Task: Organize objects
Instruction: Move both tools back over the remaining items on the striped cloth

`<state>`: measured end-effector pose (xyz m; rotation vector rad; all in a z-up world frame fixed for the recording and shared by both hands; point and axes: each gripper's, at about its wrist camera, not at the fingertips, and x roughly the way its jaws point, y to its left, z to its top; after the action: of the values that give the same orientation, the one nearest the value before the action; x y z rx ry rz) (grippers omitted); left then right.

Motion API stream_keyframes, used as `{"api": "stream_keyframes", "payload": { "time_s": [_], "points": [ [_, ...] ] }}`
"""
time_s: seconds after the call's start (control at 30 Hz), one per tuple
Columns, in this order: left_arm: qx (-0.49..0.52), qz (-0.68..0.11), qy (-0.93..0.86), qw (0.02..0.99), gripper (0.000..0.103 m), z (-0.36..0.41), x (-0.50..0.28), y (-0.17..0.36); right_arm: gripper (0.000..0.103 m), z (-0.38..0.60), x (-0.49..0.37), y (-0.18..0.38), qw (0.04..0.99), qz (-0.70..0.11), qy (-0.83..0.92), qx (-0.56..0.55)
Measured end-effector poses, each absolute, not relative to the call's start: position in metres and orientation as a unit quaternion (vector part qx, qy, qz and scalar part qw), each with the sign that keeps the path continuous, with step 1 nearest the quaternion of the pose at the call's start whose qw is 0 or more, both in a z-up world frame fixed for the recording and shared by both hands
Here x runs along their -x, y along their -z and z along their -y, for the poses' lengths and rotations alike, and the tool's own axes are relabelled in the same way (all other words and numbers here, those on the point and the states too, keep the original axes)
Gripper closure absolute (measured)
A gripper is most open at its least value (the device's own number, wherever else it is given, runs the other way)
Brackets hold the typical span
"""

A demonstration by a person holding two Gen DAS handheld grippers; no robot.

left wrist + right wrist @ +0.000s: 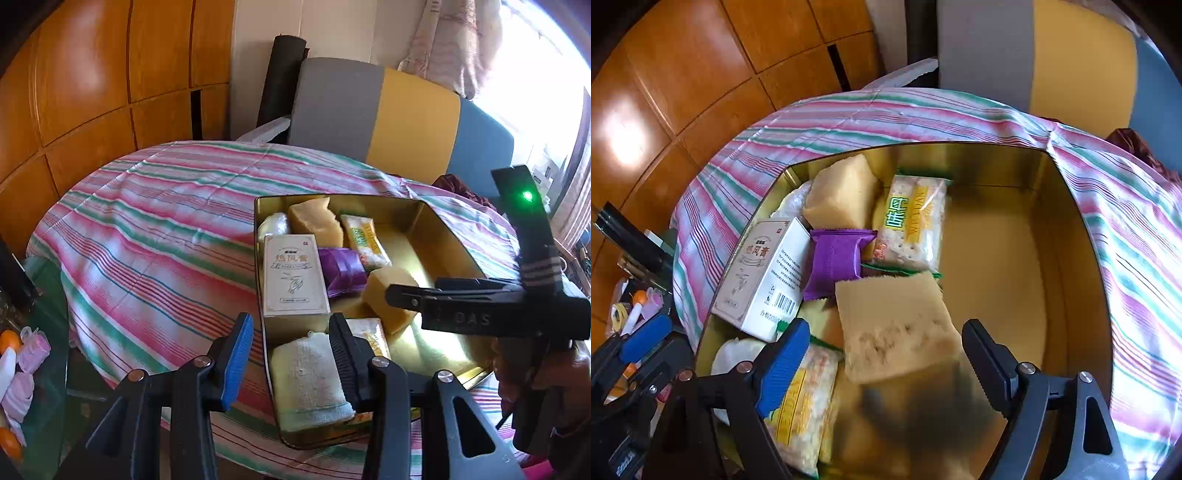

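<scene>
Step in hand, as I judge it: dropping a yellow sponge block [897, 328] into the gold tin [1071, 266].

The right gripper [882, 354] hovers over the tin's near half with its fingers spread wide. The sponge lies between them, and neither pad touches it, so it reads as released. The sponge rests tilted, with one end propped on the snack packs, and its long axis runs from about 5 o'clock up to 11 o'clock in the right wrist view.

The left gripper [291, 354] straddles the tin's near-left wall. Its fingers are partly spread, with a folded white towel [310, 380] between them inside the tin. Whether the pads actually pinch the wall or the towel I can't tell.

Further in, at 10 to 12 o'clock of the sponge, sit a white medicine box [764, 277], a purple packet [838, 262], a cracker pack [912, 225] and a second sponge [842, 192]. The right half of the tin floor is bare.

Next move calls for lifting the right gripper straight up clear of the sponge, then going for another loose item. The striped tablecloth [147, 236] beyond the tin shows none.
</scene>
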<state>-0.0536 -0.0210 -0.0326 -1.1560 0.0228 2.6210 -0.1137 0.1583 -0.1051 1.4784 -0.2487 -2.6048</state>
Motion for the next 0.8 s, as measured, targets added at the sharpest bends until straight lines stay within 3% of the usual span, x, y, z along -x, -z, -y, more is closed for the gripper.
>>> {"api": "stream_keyframes", "payload": {
  "time_s": [0.43, 0.8],
  "points": [
    [0.378, -0.043, -0.905, 0.190, 0.060, -0.023, 0.044, 0.013, 0.013, -0.230, 0.033, 0.061, 0.013, 0.116, 0.892, -0.436],
    [0.375, -0.085, -0.885, 0.263, 0.060, -0.085, 0.029, 0.010, 0.013, -0.380, -0.045, 0.044, -0.158, 0.184, 0.876, -0.416]
  ]
}}
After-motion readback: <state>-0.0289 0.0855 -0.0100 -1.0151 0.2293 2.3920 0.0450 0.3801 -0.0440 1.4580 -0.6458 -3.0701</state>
